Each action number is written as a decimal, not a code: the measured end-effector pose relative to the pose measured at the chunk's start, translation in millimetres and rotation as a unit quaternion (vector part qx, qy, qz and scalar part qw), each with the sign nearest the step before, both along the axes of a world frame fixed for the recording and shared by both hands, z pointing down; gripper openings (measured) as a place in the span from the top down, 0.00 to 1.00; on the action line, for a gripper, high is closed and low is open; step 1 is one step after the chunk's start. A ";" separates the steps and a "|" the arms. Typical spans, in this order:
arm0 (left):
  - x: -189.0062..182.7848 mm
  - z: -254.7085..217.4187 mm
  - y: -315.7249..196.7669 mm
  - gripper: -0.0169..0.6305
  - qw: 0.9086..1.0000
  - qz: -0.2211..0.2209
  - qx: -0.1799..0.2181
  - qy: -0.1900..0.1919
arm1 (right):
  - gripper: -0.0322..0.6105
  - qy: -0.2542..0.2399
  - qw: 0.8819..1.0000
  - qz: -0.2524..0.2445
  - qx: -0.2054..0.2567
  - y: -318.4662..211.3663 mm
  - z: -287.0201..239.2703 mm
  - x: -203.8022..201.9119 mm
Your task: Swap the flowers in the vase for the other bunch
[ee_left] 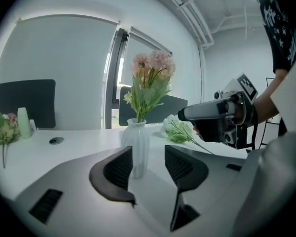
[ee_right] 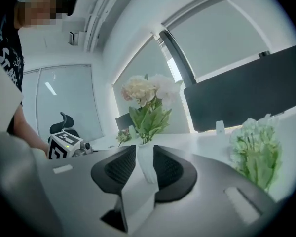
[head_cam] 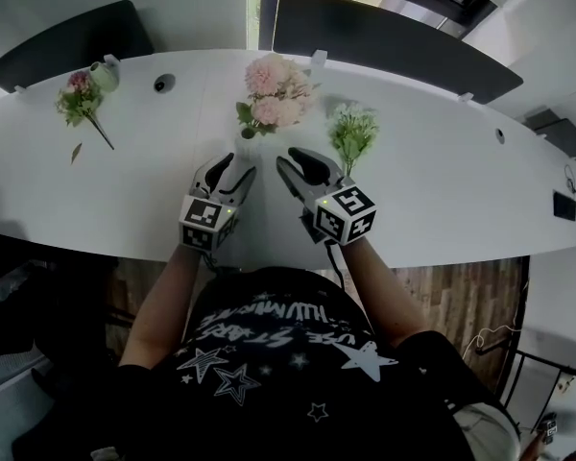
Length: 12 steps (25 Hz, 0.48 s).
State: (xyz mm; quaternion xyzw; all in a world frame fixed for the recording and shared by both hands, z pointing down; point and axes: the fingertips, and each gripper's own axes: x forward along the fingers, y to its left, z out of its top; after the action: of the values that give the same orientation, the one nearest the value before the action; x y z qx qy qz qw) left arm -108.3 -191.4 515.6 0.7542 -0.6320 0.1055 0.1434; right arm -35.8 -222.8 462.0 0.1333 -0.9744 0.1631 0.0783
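Standing upright just ahead, the vase point(head_cam: 247, 147) lines up between the parted, unclamped jaws of the nearer left gripper point(head_cam: 235, 167) and the right gripper point(head_cam: 296, 160) alongside.

Your head view looks steeply down on the table point(head_cam: 442, 161). Each gripper view sits low, facing along its jaws, near the vase point(ee_left: 138, 142); all three views share that vase.

Pink flowers point(head_cam: 276, 89) hide most of the vase point(head_cam: 248, 146); the left hand-held gripper point(head_cam: 232, 169) covers its base.
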 end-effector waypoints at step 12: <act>41.2 -49.3 14.0 0.96 0.996 -0.081 0.042 0.006 | 0.95 -0.048 0.999 0.014 -0.013 -20.7 -21.6 78.2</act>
State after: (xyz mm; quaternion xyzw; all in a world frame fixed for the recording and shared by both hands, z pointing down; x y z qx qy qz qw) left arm -67.0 -177.4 466.3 0.7064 -0.6942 0.0620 0.1234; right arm 42.4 -243.6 440.4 0.1378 -0.9729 0.1829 0.0307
